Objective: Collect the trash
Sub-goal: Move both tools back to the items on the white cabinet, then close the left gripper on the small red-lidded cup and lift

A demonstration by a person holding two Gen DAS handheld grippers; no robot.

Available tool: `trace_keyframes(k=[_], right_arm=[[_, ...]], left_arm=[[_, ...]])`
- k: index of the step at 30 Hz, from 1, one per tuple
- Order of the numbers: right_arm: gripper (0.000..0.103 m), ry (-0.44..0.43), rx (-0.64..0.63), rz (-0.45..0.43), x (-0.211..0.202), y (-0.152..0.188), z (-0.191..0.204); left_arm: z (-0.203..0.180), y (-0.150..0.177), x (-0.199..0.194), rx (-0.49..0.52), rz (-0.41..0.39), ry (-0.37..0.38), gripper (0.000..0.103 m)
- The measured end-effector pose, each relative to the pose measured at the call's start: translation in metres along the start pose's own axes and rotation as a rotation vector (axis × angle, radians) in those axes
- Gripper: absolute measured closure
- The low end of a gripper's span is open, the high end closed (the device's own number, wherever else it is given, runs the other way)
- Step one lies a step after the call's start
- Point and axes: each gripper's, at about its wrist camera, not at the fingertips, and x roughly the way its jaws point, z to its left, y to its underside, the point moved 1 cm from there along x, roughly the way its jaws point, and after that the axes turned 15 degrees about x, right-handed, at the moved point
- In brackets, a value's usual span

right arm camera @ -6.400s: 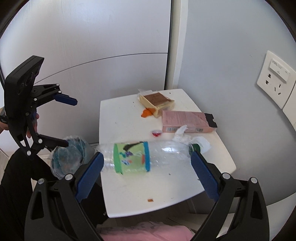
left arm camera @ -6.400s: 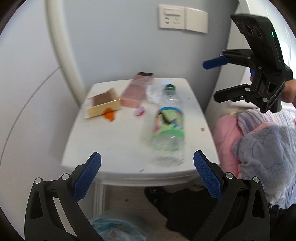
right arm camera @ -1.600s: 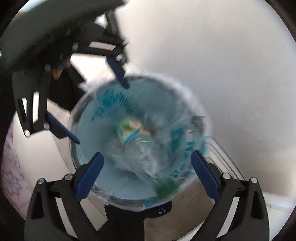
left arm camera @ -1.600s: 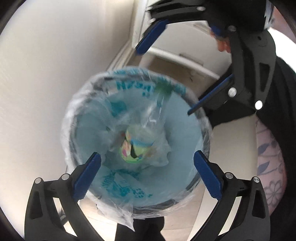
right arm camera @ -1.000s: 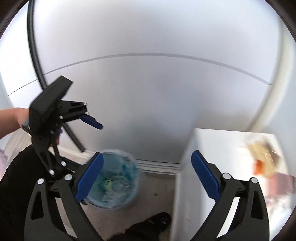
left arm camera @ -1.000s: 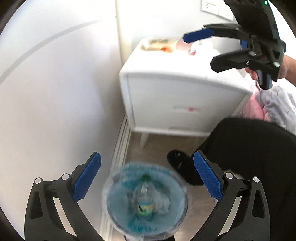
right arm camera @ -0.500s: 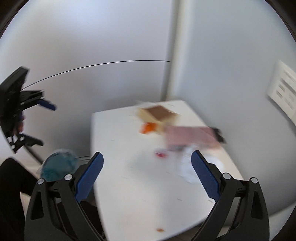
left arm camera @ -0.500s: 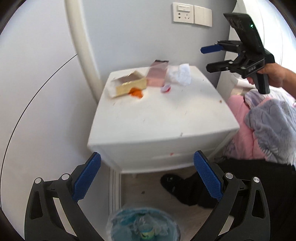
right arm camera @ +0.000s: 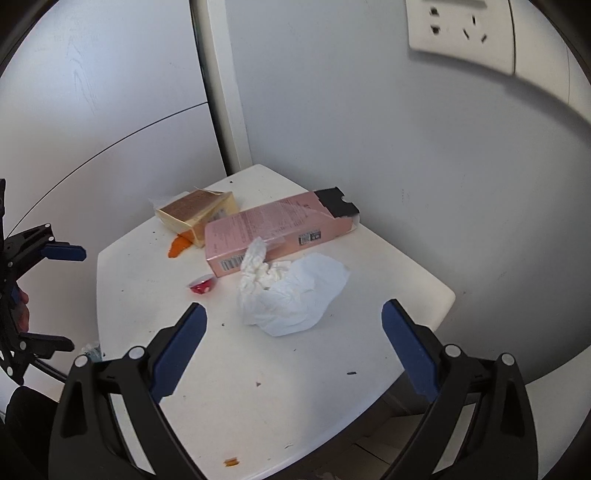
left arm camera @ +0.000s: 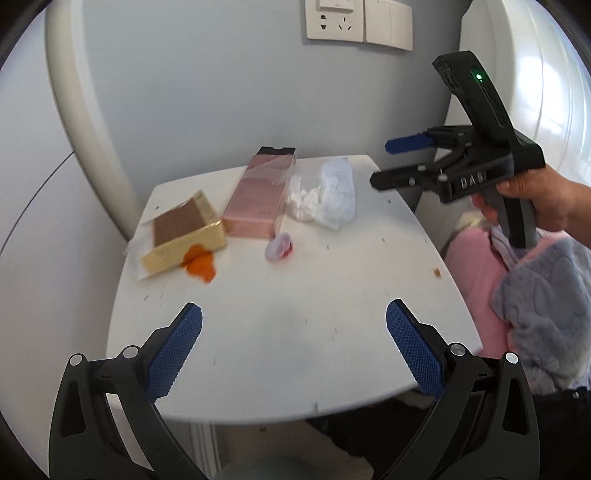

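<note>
Trash sits on the white desk (left arm camera: pixel 280 332) in front of you; your left gripper (left arm camera: pixel 293 345) hovers over the near edge with its blue-padded fingers (left arm camera: pixel 173 349) spread wide and holding nothing; your right gripper (right arm camera: pixel 295 341) is likewise spread and empty, hanging over the desk's right side with the crumpled white tissue (right arm camera: pixel 291 291) just ahead between its fingers (right arm camera: pixel 179 349), not touching; in the left wrist view that right gripper (left arm camera: pixel 382 162) shows at the right, gripped by your hand (left arm camera: pixel 535 201), pointing toward the tissue (left arm camera: pixel 327 194); the pink carton (left arm camera: pixel 258 199) lies flat at the back of the desk with its dark flap end toward the wall, the tissue just beside it and touching its right side; the tan box with brown top (left arm camera: pixel 183 230) lies left of the carton, against it at one corner; an orange scrap (left arm camera: pixel 199 262) lies at that box's front edge; a small red-and-clear cap-like piece (left arm camera: pixel 279 247) sits just in front of the carton; a wall socket plate (left arm camera: pixel 358 20) is on the grey wall above; pink and grey bedding (left arm camera: pixel 524 295) lies right of the desk; dark specks and a small orange crumb (right arm camera: pixel 231 460) dot the desk near its front edge.
</note>
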Motion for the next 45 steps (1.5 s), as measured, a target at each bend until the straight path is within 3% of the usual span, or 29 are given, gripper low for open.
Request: trace_keyframes(k=[6,10,21,25,31,32,36,37,38,42,44,45], right_arm=[[0.010,-0.003,-0.001,0.009,0.025,-0.004,-0.009],[0.010,-0.006,0.017,0.014,0.037,-0.007,-0.017],[0.010,-0.029,0.047,0.022,0.055,-0.007,-0.026],[0.010,-0.034,0.052,0.014,0.056,-0.008,-0.025],[0.010,-0.037,0.052,0.013,0.059,-0.011,-0.025],[0.010,-0.037,0.051,0.015,0.060,-0.011,-0.025],[0.011,-0.039,0.051,0.027,0.063,-0.011,-0.026],[0.019,-0.041,0.050,0.030,0.064,-0.010,-0.026],[0.036,-0.047,0.050,0.034,0.065,-0.010,-0.026],[0.054,-0.058,0.055,0.047,0.069,-0.009,-0.027],[0.075,-0.061,0.057,0.044,0.069,-0.008,-0.027],[0.080,-0.066,0.060,0.045,0.068,-0.008,-0.027]], left_arm=[[0.006,-0.013,0.039,0.015,0.003,-0.016,0.008],[0.014,-0.015,0.065,0.014,0.017,-0.012,0.024],[0.020,-0.022,0.092,0.033,-0.003,-0.010,0.053],[0.020,-0.023,0.096,0.044,0.002,-0.008,0.074],[0.019,-0.021,0.099,0.042,-0.002,0.003,0.086],[0.018,-0.021,0.099,0.043,-0.003,0.006,0.099],[0.016,-0.022,0.103,0.051,-0.002,0.020,0.099],[0.016,-0.023,0.103,0.048,-0.004,0.026,0.099],[0.015,-0.023,0.104,0.046,-0.006,0.030,0.099],[0.015,-0.023,0.103,0.040,-0.009,0.033,0.099],[0.016,-0.023,0.103,0.031,-0.009,0.035,0.099],[0.017,-0.022,0.103,0.027,-0.009,0.035,0.099]])
